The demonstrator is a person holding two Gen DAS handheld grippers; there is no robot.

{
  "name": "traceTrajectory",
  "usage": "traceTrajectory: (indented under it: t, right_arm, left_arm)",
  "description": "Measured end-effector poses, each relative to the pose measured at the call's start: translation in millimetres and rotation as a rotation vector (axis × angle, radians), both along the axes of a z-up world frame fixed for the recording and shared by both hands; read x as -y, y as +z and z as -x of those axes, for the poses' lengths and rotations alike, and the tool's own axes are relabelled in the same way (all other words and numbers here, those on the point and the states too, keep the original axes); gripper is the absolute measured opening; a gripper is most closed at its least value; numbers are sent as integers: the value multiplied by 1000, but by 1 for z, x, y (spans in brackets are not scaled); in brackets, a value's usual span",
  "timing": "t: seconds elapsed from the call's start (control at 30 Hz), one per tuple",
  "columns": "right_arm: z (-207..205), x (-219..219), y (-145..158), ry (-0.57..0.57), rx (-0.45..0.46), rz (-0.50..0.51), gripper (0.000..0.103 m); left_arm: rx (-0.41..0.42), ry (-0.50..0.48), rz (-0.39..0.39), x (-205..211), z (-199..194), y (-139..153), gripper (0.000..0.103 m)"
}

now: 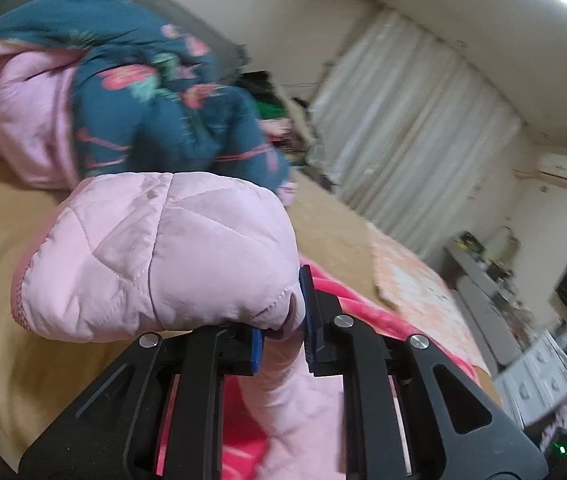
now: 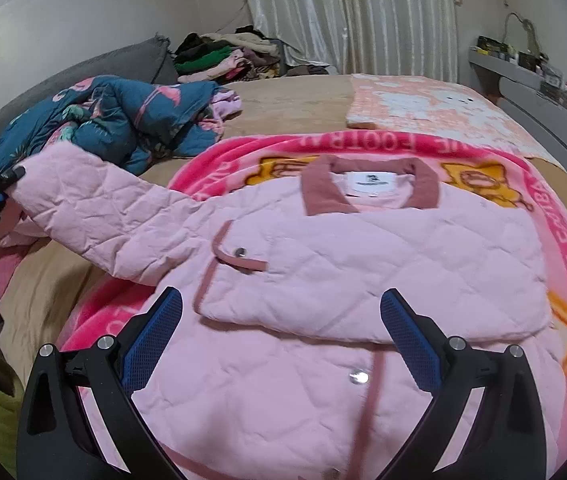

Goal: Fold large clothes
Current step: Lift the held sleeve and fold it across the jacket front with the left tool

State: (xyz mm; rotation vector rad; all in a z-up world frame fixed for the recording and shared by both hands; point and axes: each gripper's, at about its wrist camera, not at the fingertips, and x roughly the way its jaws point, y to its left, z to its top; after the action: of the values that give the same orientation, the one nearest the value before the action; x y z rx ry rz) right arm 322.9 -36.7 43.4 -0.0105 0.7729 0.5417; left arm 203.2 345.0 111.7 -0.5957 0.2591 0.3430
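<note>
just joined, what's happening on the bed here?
A person with handheld tongs in each hand is folding a pink quilted jacket laid on a pink blanket on the bed. The left tongs are shut on the end of a sleeve, holding it off the bed. The right tongs hang open over the jacket's front, gripping nothing. The other sleeve already lies folded across the chest.

left tongs (image 1: 281,320) pinching pink quilted sleeve (image 1: 155,252), seemingly lifted

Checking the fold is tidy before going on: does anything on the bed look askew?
The pink jacket is lopsided: one sleeve sticks out sideways, its cuff pinched in the left gripper, while the other side is already folded across the chest.
</note>
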Motion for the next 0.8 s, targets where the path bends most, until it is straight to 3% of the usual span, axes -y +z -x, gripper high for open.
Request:
traceTrajectory:
  t: [0.23,0.47,0.8]
  right_arm:
    - [5,42,-1,-55,-26,-60,99]
    - [8,84,1,-86,-25,-105,99]
    - [-11,142,1,-148,34,-119,99]
  left_arm:
    - [-10,-105,-26,46,-18,21,7]
    - [-40,-197,-175,123,-43,46,7]
    - [-68,-381,-271,207,-78,29,8]
